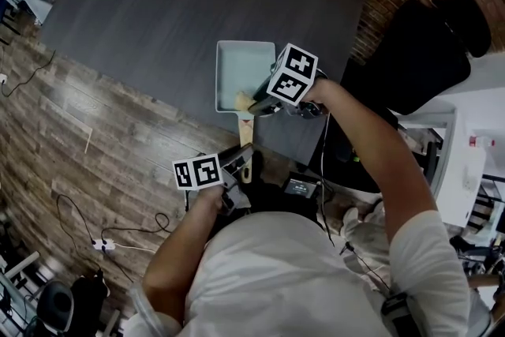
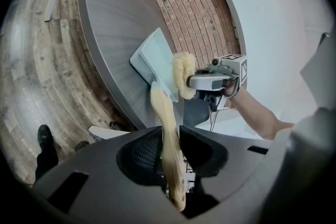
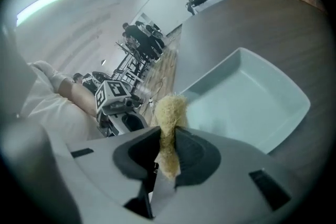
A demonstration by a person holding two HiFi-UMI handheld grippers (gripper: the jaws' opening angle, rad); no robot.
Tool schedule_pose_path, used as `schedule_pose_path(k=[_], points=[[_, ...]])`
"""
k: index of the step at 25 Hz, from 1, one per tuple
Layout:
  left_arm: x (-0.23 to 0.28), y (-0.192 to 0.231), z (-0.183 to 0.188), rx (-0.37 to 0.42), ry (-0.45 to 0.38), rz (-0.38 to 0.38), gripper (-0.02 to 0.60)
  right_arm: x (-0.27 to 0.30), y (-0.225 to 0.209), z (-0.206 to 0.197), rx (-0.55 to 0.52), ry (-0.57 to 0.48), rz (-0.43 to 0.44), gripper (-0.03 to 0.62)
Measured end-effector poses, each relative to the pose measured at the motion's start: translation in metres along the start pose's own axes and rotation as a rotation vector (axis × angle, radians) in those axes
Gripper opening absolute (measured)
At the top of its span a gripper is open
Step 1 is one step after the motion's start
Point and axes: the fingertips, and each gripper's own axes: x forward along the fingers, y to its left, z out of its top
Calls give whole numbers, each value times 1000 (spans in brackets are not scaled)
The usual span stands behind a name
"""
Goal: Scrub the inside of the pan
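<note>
While the left gripper (image 2: 169,157) has its jaws clamped on the light wooden handle (image 2: 164,113) of the pale blue-green rectangular pan (image 1: 239,63), the scrubbing falls to the right gripper (image 3: 168,147), whose jaws are pinched shut on a yellowish fibrous scrubbing pad (image 3: 169,110). The pan sits at the near edge of the dark grey worktop (image 1: 158,12), with its handle reaching out past that edge towards the person. The pad hangs at the pan's near end, close to where the handle joins. It looks just clear of the pan floor there, though I cannot tell for certain whether it touches.

To do this step well, I judge that the pad should go down until its free tuft flattens on the pan floor. It should then travel in overlapping strokes from the near wall to the far one, with extra passes along the corners, where a rectangular pan tends to trap residue. Only a short tuft stands out beyond the jaws, so the right gripper needs a steep tilt, or its hard tips will scrape the surface instead of the fibres. The left grip matters as much. The pan is likely light and may slide or pivot on the smooth worktop under a push, so the handle should be held firm and level against each stroke. Pressing too hard risks dragging the pad out of the jaws.
</note>
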Motion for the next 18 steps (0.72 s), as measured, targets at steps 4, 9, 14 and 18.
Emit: schedule_pose_path(k=[4,9,14,18], points=[[0,1,0,1,4,5,109,-23,-16,6,-42,-91,-108,84],[2,0,-2,1,5,13,109,-63,-67,-7,-15,-148,-341,84],[0,-1,-2,0,6,14,109,-93,-111,-23,32,-161,-532,84],[1,-2,-3,9,29,13,110,-112,-145,-31,92,-149,-685,84]])
